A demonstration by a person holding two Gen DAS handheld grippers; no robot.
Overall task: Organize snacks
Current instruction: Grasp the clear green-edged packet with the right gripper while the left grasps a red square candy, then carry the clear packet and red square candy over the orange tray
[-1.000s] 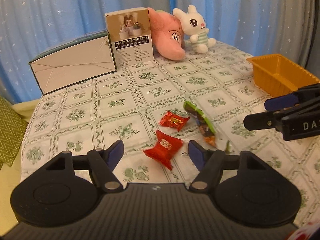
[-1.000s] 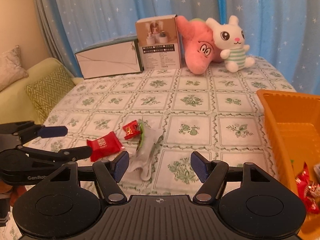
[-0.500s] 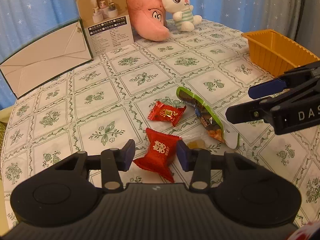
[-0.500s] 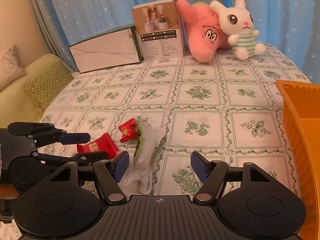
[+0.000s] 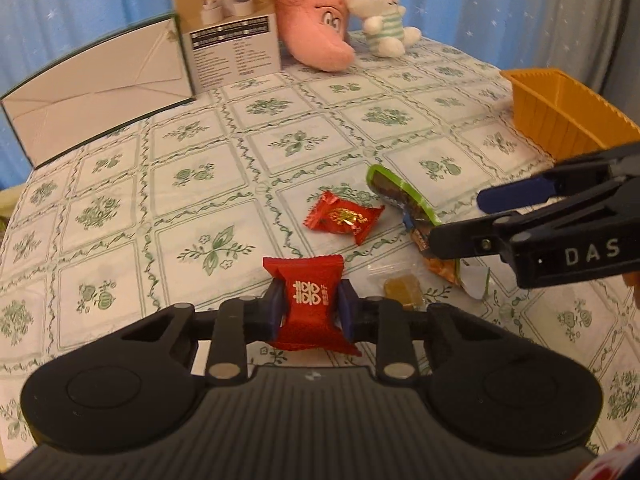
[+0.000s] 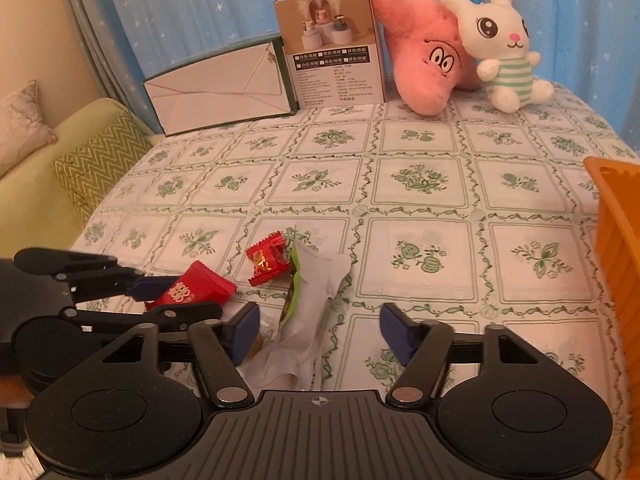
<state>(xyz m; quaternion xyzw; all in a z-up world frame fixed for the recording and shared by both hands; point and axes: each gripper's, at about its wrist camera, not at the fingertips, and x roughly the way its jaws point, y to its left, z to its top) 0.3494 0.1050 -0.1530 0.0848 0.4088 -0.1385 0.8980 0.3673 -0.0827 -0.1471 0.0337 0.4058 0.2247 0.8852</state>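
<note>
Snacks lay at six o'clock on the table (image 5: 120, 184). The left gripper (image 5: 308, 312) had just closed, pinching the red candy (image 5: 308, 304) for lifting; the right gripper (image 6: 316, 334), narrowing yet unclamped, straddled the green-edged packet (image 6: 308, 300), orange bin (image 5: 560, 116) at three.

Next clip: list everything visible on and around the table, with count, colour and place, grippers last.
Candy: two, red; one between the left pads, one lying on the cloth beyond it.
Snack bag: one, green and white, between the right gripper's fingers.
Small amber piece: one, beside the held candy.
Bin: one, orange, right edge.
Boxes: two, back of table.
Plush toys: two, pink and white, back right.
Tablecloth: one, green-patterned.
Sofa: one, yellow-green, left.
Left gripper: gripping candy, just closed.
Right gripper: open, closing around bag.
</note>
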